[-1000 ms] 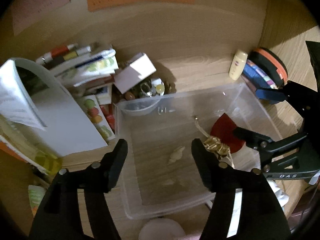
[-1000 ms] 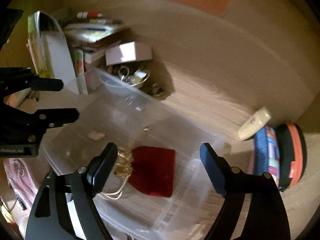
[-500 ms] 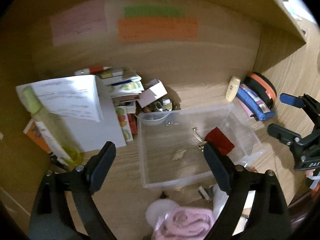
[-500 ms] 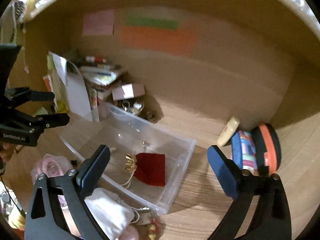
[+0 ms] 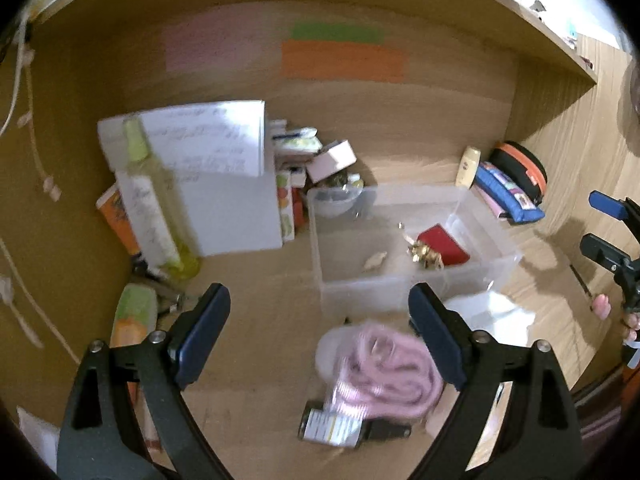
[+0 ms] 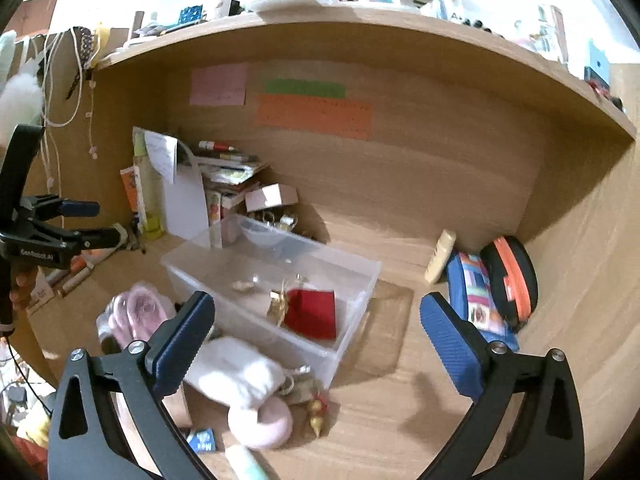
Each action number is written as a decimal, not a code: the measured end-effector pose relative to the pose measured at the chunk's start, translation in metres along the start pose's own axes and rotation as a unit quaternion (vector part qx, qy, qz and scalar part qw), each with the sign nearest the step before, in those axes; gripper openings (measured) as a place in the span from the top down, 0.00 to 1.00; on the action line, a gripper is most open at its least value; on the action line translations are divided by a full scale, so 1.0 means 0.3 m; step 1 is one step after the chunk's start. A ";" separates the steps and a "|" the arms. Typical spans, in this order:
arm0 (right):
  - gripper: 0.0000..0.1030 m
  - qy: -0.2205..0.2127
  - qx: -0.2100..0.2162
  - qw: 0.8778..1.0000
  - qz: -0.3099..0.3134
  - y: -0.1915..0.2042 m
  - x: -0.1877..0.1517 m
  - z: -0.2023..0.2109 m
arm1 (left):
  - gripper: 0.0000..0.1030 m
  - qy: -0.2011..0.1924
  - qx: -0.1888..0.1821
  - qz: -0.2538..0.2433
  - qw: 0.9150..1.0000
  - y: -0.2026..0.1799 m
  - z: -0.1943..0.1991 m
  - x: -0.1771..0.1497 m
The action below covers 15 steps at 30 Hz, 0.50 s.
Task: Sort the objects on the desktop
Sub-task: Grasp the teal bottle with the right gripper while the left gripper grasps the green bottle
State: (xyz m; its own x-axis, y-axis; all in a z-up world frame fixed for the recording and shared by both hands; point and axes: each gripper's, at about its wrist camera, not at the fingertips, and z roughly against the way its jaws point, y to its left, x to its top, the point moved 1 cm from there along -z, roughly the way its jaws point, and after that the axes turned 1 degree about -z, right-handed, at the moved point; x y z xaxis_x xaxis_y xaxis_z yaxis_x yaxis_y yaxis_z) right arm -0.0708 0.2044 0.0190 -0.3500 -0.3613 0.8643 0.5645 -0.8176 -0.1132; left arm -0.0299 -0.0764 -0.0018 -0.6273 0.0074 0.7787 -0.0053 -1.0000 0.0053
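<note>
A clear plastic box (image 5: 360, 296) (image 6: 256, 320) stands on the wooden desk. It holds a red pouch (image 5: 442, 246) (image 6: 312, 314) with a gold ornament (image 5: 424, 256) and a small pale piece (image 5: 374, 260). My left gripper (image 5: 318, 294) hangs open and empty, back from the box's front wall. My right gripper (image 6: 316, 300) is opening, nothing between its jaws, above the box's near corner. In front of the box lie a pink bundle (image 5: 384, 368) (image 6: 136, 312), a white pouch (image 5: 488, 312) (image 6: 236, 372), a dark bottle (image 5: 340, 428) and a pink ring (image 6: 260, 424).
Books, papers and a green spray bottle (image 5: 152, 200) crowd the back left, with a bowl of trinkets (image 5: 336, 200) behind the box. A cream tube (image 5: 468, 166), a blue pencil case (image 5: 508, 196) and a black-orange case (image 5: 520, 168) sit at the right wall. A shelf overhangs the desk.
Both grippers have drawn back and up from over the box, and their jaws have spread wider. The pink bundle, white pouch and bottle in front of the box have come into view.
</note>
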 end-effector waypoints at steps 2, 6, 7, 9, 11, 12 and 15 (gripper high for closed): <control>0.01 0.006 0.000 1.000 -0.003 -0.004 -0.042 0.005 | 0.07 0.006 0.007 0.004 1.000 0.010 0.001 -0.046; 0.01 0.029 0.006 0.999 -0.019 -0.013 -0.130 -0.004 | 0.07 0.020 0.013 0.004 1.000 0.015 -0.005 -0.138; 0.01 0.033 0.008 0.999 -0.022 -0.017 -0.148 -0.006 | 0.07 0.022 0.013 0.003 1.000 0.013 -0.006 -0.154; 0.01 0.046 0.017 0.998 -0.033 -0.022 -0.189 -0.014 | 0.07 0.030 0.010 0.006 0.999 0.016 -0.011 -0.195; 0.01 0.058 0.026 0.997 -0.042 -0.025 -0.224 -0.024 | 0.07 0.039 0.006 0.010 0.999 0.019 -0.019 -0.236; 0.01 0.065 0.031 0.996 -0.046 -0.024 -0.248 -0.030 | 0.07 0.044 0.004 0.012 0.999 0.022 -0.024 -0.255; 0.01 0.082 0.040 0.995 -0.045 -0.019 -0.300 -0.039 | 0.07 0.057 -0.006 0.014 0.998 0.025 -0.037 -0.301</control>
State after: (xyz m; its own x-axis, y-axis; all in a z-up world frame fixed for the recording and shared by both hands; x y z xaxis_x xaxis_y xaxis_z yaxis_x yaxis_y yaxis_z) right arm -0.0512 0.2362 -0.0641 -0.5155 -0.3625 0.7764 0.5812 -0.8137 0.0060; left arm 0.0182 -0.0845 -0.0790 -0.7125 -0.0207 0.7013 0.0057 -0.9997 -0.0236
